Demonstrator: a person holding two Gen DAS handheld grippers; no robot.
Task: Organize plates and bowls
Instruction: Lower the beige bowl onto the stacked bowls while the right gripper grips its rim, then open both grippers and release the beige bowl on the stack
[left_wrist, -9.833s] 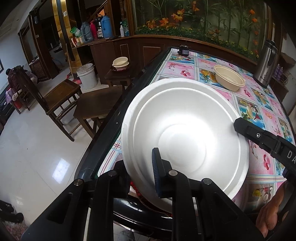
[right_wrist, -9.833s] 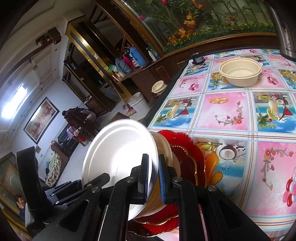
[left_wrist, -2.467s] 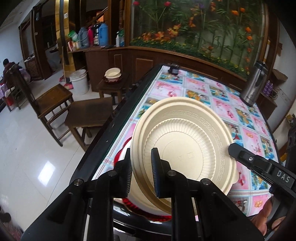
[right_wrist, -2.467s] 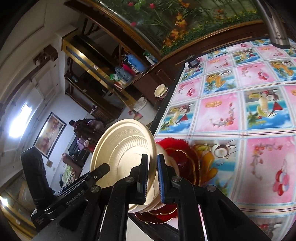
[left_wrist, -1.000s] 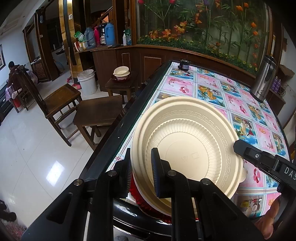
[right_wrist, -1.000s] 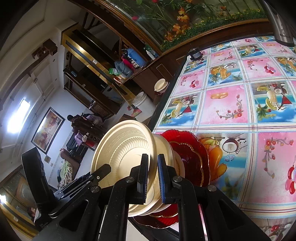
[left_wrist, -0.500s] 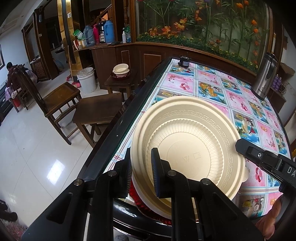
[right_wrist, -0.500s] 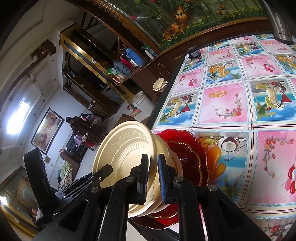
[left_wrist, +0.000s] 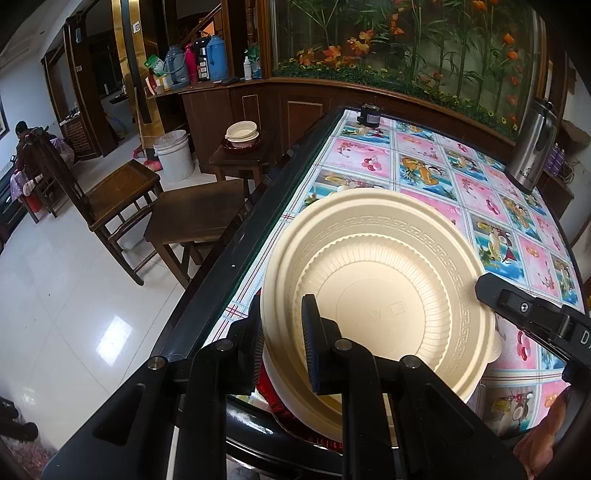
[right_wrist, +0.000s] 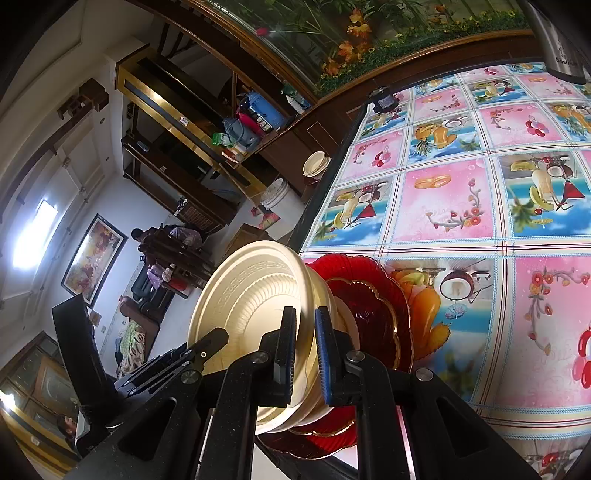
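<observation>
A cream ribbed bowl (left_wrist: 380, 295) tops a stack at the table's near left corner. Under it lie a white bowl (left_wrist: 273, 380) and red glass plates (right_wrist: 373, 314). My left gripper (left_wrist: 282, 325) is shut on the cream bowl's near rim. My right gripper (right_wrist: 304, 332) is shut on the opposite rim of the same cream bowl (right_wrist: 251, 317) and shows in the left wrist view (left_wrist: 535, 314). The bowl sits level on the stack.
The table (right_wrist: 461, 199) has a pink and blue fruit-patterned cloth. A steel thermos (left_wrist: 532, 147) stands at the far right. A small dark object (left_wrist: 369, 118) sits at the far edge. Wooden chairs (left_wrist: 122, 199) and a side table with bowls (left_wrist: 242, 133) stand left.
The cream bowl, held by both grippers, has come down onto the stack over the white bowl. In the last second it has sunk slightly.
</observation>
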